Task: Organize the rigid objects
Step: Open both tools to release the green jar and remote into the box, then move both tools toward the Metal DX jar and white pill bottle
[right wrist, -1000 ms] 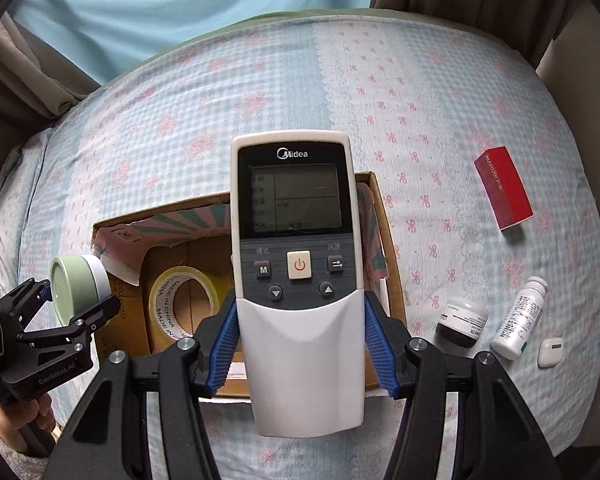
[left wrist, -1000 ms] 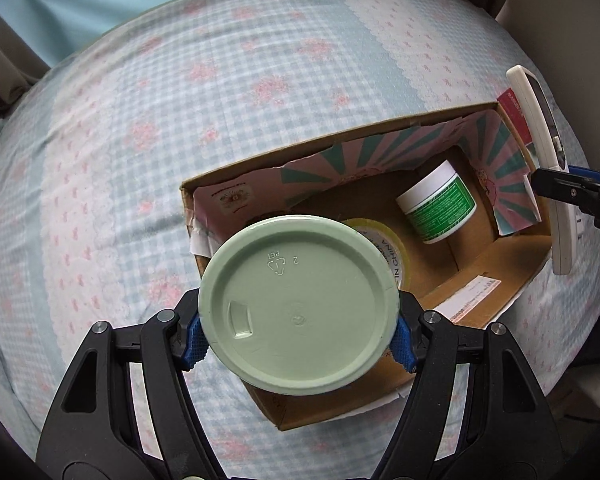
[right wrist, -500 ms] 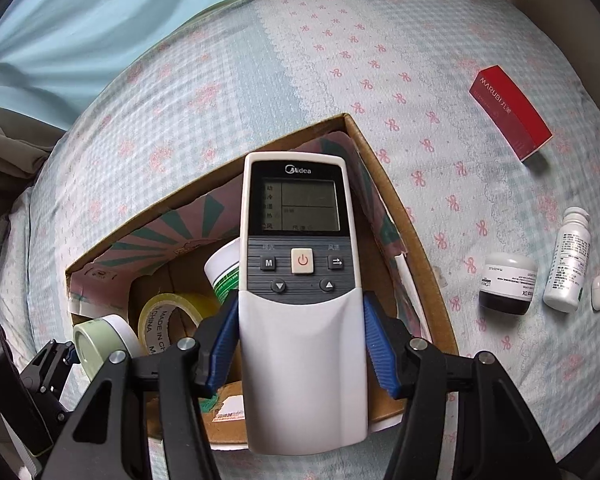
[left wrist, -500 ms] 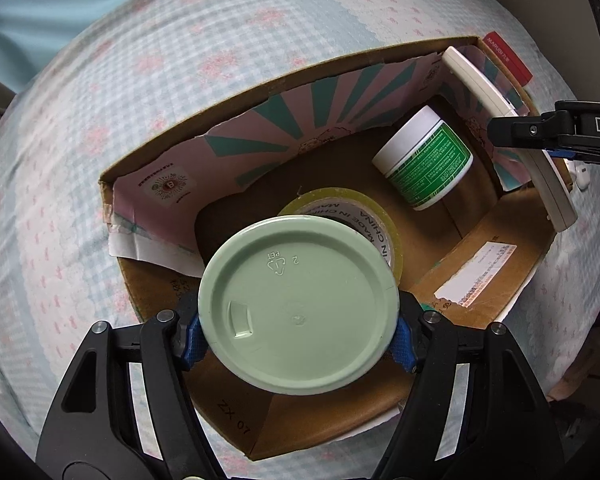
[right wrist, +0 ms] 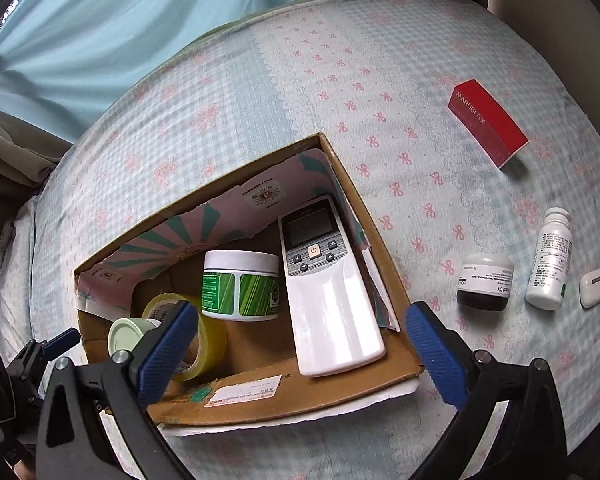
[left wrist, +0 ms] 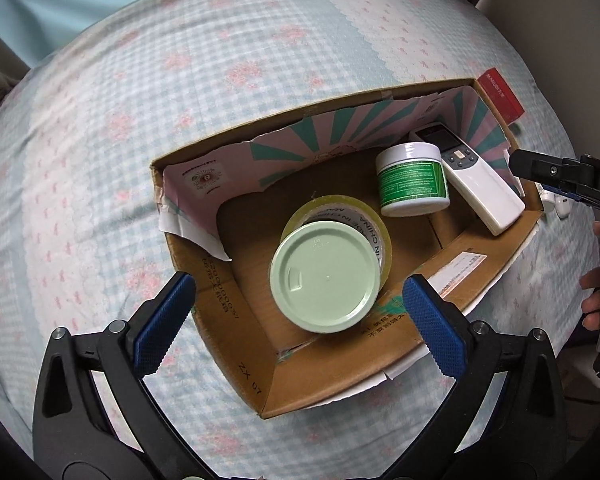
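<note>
Left wrist view: left claw (left wrist: 298,300) spread wide, empty; pale green lid (left wrist: 326,276) rests on tape roll (left wrist: 374,224) inside cardboard box (left wrist: 256,360).
Right wrist view only: dark jar (right wrist: 485,282), white bottle (right wrist: 550,258), earbud case (right wrist: 591,283) on bed (right wrist: 340,80).
Right claw (right wrist: 300,350): spread wide, empty.
Remote control (right wrist: 326,284): in box beside green-labelled jar (right wrist: 241,285), long axis along right wall, screen end toward far wall.
Red carton (right wrist: 487,122): outside box.
</note>
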Motion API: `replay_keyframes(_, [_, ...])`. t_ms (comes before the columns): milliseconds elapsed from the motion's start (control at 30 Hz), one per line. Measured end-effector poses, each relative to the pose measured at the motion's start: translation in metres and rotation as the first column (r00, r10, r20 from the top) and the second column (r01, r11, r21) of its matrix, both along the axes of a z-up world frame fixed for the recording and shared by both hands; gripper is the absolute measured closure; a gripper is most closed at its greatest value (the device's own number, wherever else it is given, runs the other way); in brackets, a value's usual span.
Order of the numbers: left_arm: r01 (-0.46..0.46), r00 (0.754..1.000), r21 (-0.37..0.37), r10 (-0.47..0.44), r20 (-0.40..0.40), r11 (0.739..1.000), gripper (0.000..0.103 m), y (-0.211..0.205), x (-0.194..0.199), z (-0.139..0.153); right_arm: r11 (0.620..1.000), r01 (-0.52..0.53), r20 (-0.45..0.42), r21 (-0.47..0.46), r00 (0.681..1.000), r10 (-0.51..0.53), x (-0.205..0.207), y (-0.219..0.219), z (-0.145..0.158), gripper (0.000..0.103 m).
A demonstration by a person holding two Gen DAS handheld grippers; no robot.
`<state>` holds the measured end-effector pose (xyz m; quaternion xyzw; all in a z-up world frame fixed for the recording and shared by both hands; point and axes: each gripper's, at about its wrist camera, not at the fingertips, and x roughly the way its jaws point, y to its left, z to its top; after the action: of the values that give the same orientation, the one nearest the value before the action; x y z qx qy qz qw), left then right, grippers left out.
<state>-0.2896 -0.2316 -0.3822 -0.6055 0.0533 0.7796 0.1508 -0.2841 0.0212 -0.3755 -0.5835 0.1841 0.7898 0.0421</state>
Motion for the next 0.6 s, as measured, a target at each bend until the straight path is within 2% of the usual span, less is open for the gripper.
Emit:
replay_keyframes(267, [-0.048,0.999,0.004,0.048,-0.013,0.999,0.0,-0.009,0.012,0.016,1.0,-0.013,-0.025,0.012,1.0,0.014,0.006,0.001,0.016,0.0])
replay_keyframes(600, [-0.134,0.988,-0.02,0.132,-0.076,0.991,0.0,-0.014,0.043,0.065,0.995,-0.072,-0.065,0.071,0.995,0.077,0.028,-0.002,0.066,0.0])
